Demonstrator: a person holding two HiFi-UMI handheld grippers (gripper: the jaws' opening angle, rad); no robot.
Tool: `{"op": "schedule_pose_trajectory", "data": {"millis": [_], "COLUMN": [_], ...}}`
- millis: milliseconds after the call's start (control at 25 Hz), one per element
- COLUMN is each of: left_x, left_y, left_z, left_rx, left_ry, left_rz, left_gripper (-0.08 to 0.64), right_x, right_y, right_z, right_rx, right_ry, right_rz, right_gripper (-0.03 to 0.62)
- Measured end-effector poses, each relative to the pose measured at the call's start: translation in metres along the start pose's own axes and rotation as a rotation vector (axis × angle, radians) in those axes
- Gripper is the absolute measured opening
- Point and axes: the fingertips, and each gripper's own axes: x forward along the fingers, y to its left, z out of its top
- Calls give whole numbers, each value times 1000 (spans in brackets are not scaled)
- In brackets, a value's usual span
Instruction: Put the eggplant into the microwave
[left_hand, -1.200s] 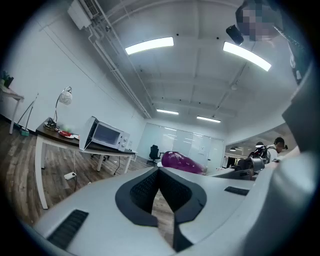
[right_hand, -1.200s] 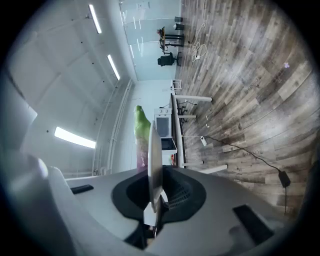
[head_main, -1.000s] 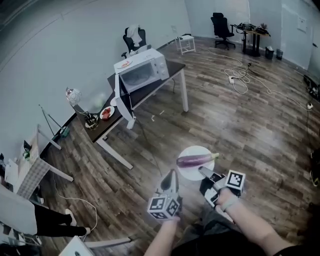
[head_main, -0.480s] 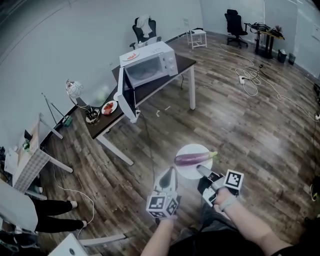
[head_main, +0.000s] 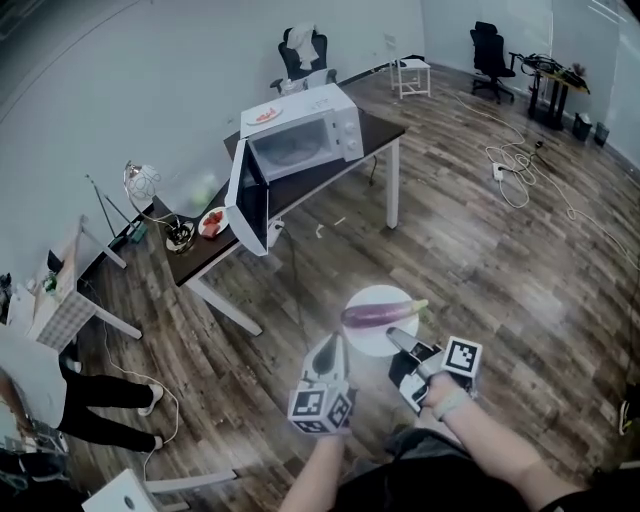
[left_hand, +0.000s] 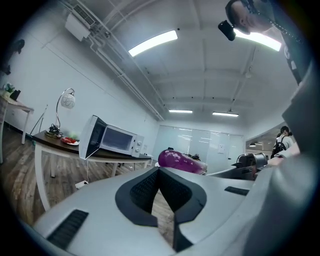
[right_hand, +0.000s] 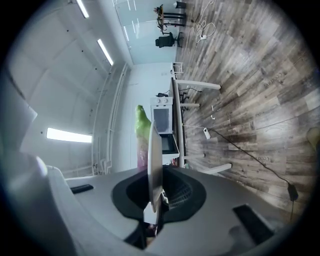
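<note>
Compared with a second ago, the microwave (head_main: 310, 135) and the dark counter (head_main: 372, 128) under it look larger in the head view. They also sit a little further right in it. Both tongs and the plate (head_main: 365, 297) keep the same places relative to each other as before. The eggplant (head_main: 375, 315) has not shifted on the plate. The standing person (head_main: 40, 385) at the lower left edge of the view shows more fully than before.

The eggplant lies flat on the white plate, out in front of the person and well apart from the counter, above the wooden floor (head_main: 500, 250). Its long axis runs across the head view from left to right, slightly tilted. The green stem end points right and a little up the picture. The blunt purple end points left, toward the side of the left tongs (head_main: 330, 348).

The right tongs (head_main: 397, 338) are clamped on the near rim of the plate. In the right gripper view the rim stands edge-on between the pads, with the eggplant beyond it. The left tongs are closed with nothing between them, just beside the plate's left edge; I cannot tell whether they touch it.

The microwave door (head_main: 248, 195) hangs wide open toward the person, and the cavity faces the room. A small dish (head_main: 262, 115) rests on the microwave's top.
</note>
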Motion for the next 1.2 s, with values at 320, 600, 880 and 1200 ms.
{"op": "schedule_pose_trajectory", "data": {"millis": [320,600,880,1200], "left_x": [49,63,72,100], "left_y": [-1,5,22,58], "left_z": [-6,-11,-12,-5], "left_rx": [-18,-23,-24,-14], "left_ry": [-13,6,20,20], "left_rz": [46,72,102,134], "left_gripper": [3,3,3,3], "right_x": [25,41,63,117], "right_y": [-4,-10,-16,-15], "right_z": [49,70,72,85], "right_rx": [-8,4,27,17], "right_ry": [50,65,95,140], "right_rz": [-5,-13,-17,-15], "right_gripper": [23,23,23,23]}}
